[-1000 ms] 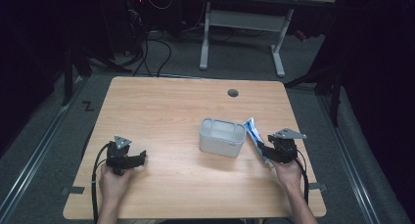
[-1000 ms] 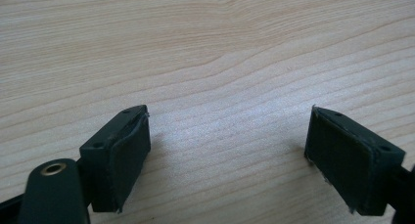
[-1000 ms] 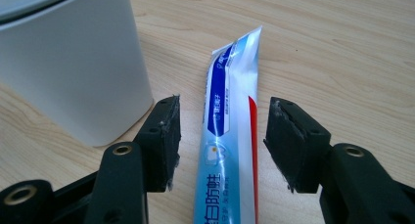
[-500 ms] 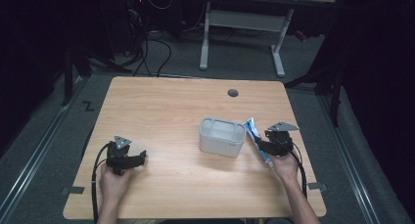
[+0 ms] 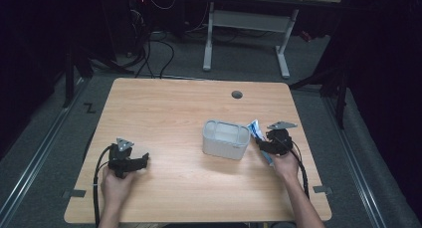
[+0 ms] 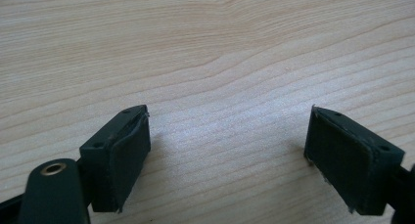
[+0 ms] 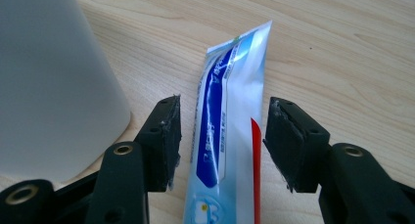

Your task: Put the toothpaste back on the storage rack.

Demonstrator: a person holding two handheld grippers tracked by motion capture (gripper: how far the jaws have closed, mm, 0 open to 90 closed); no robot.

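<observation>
Closing in over the last second, the right gripper has slid along the counter toward the white bin and now straddles the toothpaste tube, which lies flat just right of that bin. Its jaws stand apart, a pad on either side of the tube, neither pressing it. The grasp looks lined up but not made. Well left of the bin, the left gripper has stayed put, jaws apart over bare wood.

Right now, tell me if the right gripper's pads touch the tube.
Apart. The right gripper view shows table on both sides between the right gripper pads and the tube.
</observation>
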